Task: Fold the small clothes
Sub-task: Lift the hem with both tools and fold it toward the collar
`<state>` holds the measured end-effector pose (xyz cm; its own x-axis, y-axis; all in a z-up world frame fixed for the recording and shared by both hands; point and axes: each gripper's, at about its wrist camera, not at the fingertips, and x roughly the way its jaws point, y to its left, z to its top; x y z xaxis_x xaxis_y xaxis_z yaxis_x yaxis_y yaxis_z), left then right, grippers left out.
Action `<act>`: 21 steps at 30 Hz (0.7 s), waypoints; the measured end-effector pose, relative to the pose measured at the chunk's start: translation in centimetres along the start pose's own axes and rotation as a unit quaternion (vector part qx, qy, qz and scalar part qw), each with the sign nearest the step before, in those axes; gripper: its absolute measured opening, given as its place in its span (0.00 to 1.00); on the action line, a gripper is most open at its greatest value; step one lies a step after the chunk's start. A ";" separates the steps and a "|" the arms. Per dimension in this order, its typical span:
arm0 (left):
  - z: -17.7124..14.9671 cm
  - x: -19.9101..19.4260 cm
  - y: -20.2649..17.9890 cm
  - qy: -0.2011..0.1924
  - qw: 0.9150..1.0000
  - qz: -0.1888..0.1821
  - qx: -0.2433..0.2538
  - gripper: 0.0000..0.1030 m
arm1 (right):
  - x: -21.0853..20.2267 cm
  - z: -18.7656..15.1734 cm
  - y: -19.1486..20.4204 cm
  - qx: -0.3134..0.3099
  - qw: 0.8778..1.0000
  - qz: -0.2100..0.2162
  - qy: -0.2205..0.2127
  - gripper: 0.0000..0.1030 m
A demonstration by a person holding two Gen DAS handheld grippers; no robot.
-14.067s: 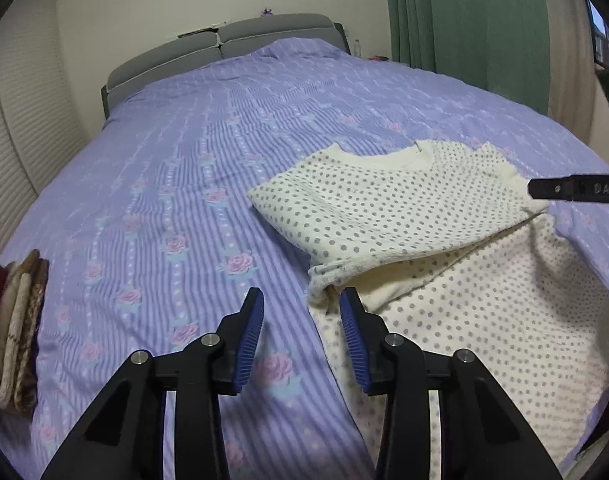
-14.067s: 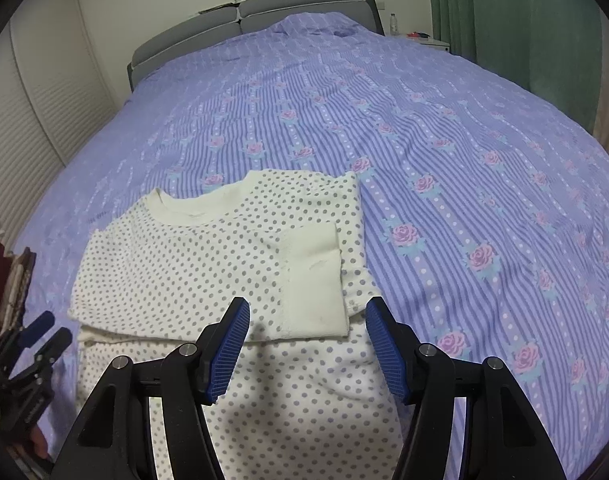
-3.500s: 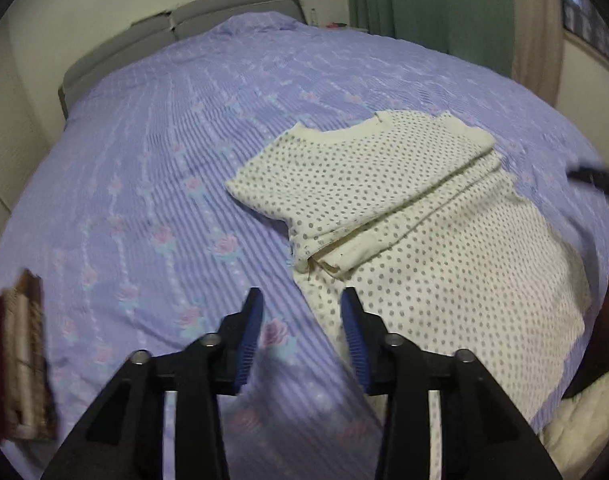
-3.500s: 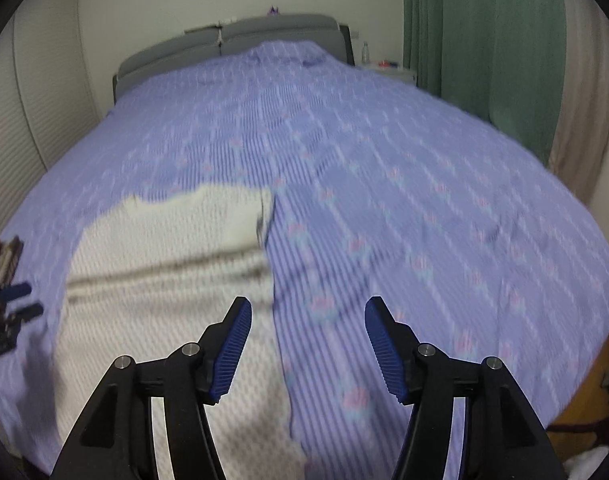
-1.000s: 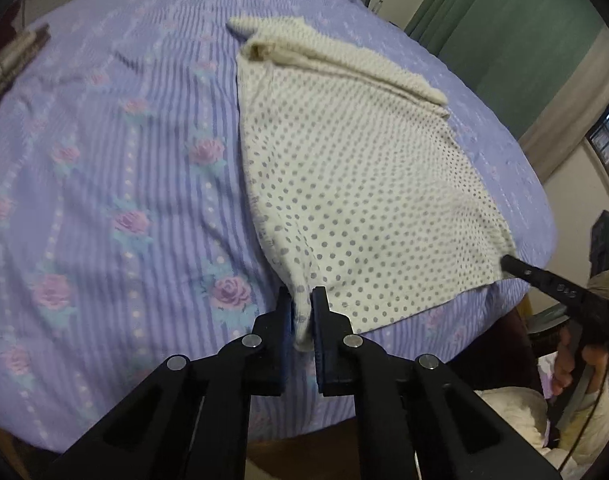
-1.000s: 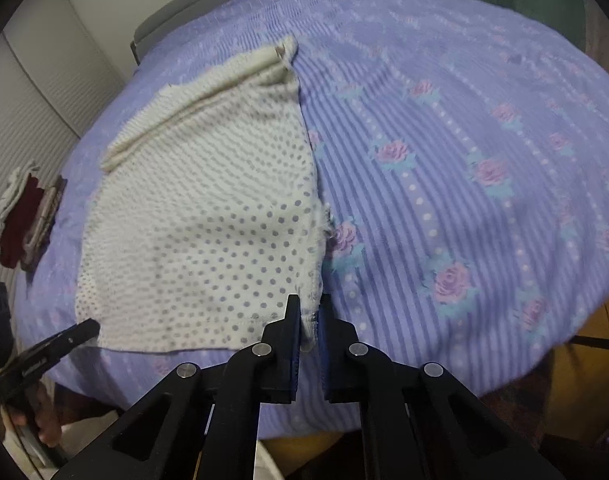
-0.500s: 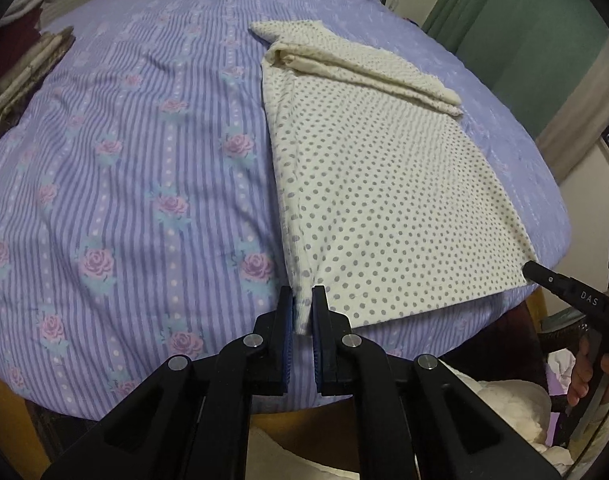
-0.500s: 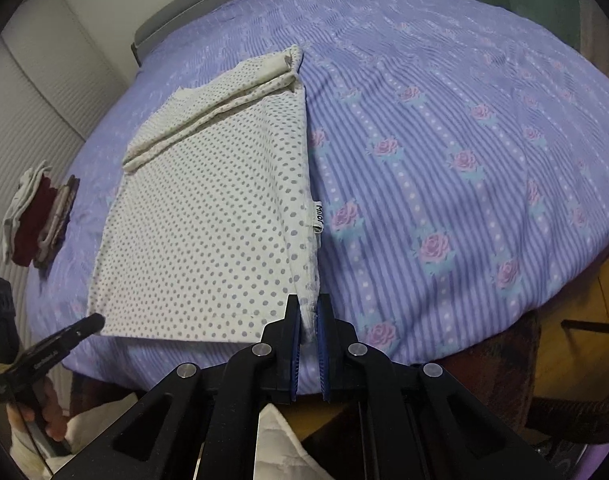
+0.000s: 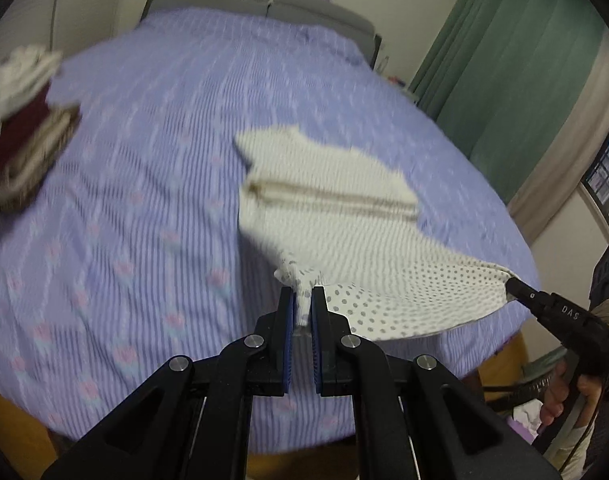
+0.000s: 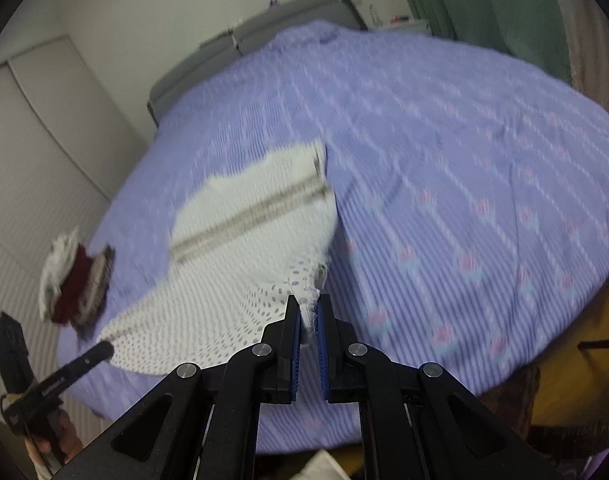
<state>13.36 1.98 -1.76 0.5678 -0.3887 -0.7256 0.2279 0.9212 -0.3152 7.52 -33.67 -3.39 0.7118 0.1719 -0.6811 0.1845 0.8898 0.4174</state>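
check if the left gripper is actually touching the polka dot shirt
Touching. The left wrist view shows the left gripper with its jaws closed on a bottom corner of the polka dot shirt, the fabric bunched between the blue pads and lifted.

A cream cotton garment with grey polka dots (image 9: 344,216) is seen partly spread on a lilac striped bedspread with pink roses (image 9: 144,184). Its near left corner is pinched between the blue-padded fingers of the black left gripper (image 9: 303,304), and its near right corner is held at the tip of the black right gripper (image 9: 514,285). The near hem is lifted off the bed between them. A blurred stack of folded clothes (image 9: 20,120) lies at the far left.
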 end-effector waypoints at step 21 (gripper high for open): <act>17.2 13.1 3.1 0.046 0.997 0.048 -0.047 0.10 | 12.6 18.1 4.7 0.006 1.000 -0.021 0.019 0.08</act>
<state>35.13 -0.01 -1.67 0.5069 -0.3021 -0.8073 0.0982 0.9507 -0.2941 29.65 -34.93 0.90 0.6763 0.1509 -0.7210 0.2224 0.8913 0.3952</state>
